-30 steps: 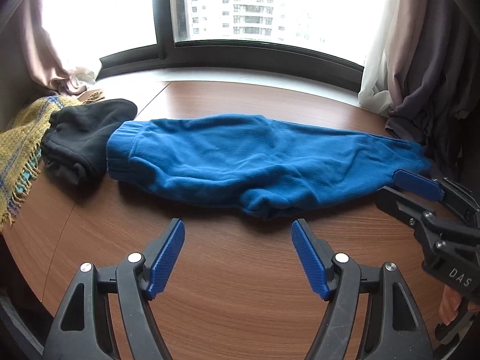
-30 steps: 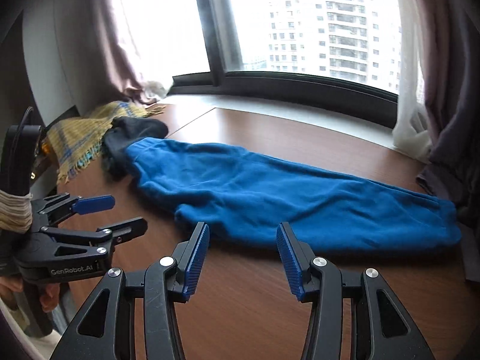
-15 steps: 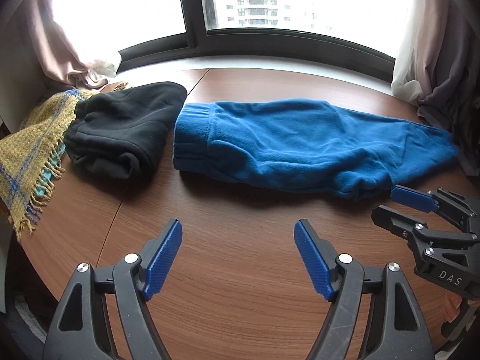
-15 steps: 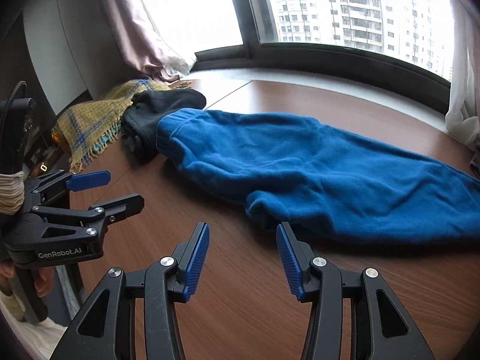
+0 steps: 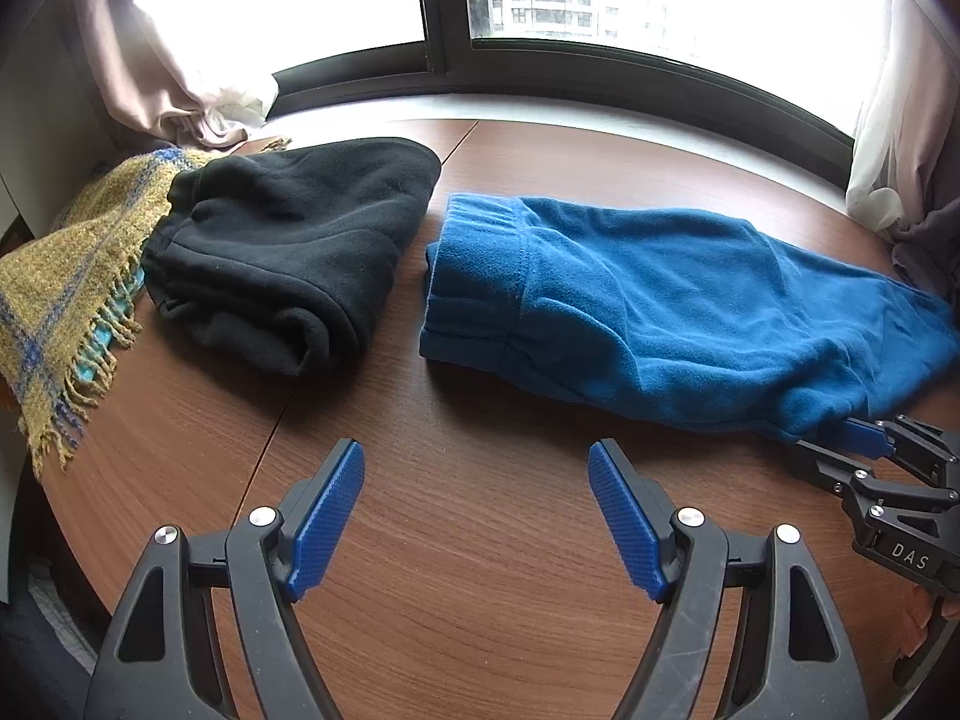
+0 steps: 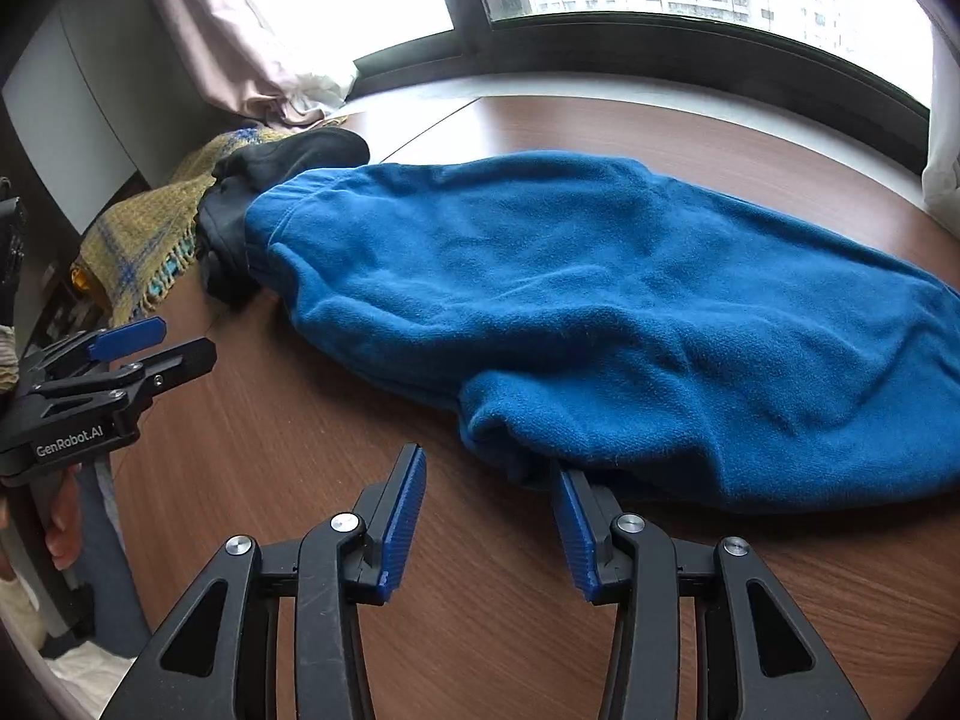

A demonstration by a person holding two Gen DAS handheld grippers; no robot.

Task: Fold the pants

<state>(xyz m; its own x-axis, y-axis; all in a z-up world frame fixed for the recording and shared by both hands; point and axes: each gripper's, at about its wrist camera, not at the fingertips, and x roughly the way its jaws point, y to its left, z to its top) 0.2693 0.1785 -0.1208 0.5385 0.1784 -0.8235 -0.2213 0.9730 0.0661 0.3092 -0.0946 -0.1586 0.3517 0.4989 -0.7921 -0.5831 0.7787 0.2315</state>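
Blue fleece pants (image 5: 660,312) lie folded lengthwise on the brown wooden table (image 5: 468,540), waistband toward the left; they also fill the right wrist view (image 6: 600,312). My left gripper (image 5: 477,516) is open and empty, over bare table in front of the waistband end. It also shows in the right wrist view (image 6: 156,342). My right gripper (image 6: 489,510) is open, its right finger (image 6: 573,516) touching the pants' near edge at a bulging fold. It shows in the left wrist view (image 5: 840,444), tips at the pants' hem.
Folded black pants (image 5: 288,240) lie left of the blue pair. A yellow plaid fringed scarf (image 5: 66,294) lies at the table's left edge. Curtains (image 5: 180,84) hang at both sides of the window. Bare table lies in front of the garments.
Both grippers moved left along the pants and closer. The right gripper reached the pants' near edge. The left wrist view now centres on the waistband and the black pants.
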